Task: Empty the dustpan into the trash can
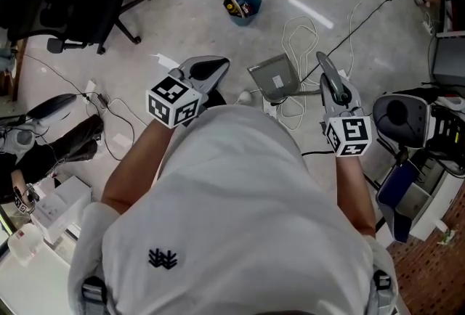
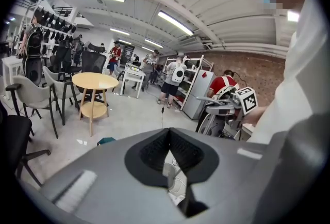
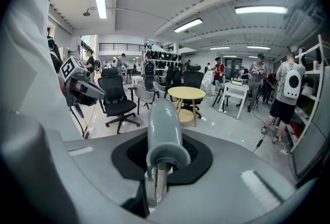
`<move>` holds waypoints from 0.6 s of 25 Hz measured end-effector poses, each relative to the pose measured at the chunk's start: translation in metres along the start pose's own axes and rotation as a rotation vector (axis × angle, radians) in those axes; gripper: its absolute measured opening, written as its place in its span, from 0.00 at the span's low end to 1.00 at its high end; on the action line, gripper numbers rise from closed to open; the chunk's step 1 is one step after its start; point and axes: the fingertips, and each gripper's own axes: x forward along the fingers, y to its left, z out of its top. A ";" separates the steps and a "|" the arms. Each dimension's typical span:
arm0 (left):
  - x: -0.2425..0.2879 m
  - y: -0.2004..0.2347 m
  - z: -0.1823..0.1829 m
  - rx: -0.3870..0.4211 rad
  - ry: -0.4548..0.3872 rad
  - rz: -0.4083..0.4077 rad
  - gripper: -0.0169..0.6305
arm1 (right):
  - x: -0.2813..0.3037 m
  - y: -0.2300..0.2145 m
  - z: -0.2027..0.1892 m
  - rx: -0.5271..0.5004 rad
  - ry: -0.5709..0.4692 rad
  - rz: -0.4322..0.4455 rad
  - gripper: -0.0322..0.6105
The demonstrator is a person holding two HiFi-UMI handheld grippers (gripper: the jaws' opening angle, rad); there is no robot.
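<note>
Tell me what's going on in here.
A person stands over the floor with a gripper in each hand. The right claw is shut on the handle of a grey dustpan. The left claw is shut and holds nothing. The teal trash can sits farther ahead on the floor, apart from the dustpan, so the emptying is not yet done.
</note>
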 end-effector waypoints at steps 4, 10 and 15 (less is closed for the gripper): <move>0.001 0.004 0.000 -0.001 -0.005 0.009 0.11 | 0.008 0.000 0.008 0.004 -0.024 0.017 0.11; -0.005 0.009 0.000 -0.008 -0.008 0.031 0.11 | 0.017 0.003 0.021 -0.008 -0.051 0.027 0.11; -0.008 0.013 -0.003 -0.015 -0.003 0.046 0.11 | 0.024 0.002 0.022 -0.017 -0.044 0.033 0.11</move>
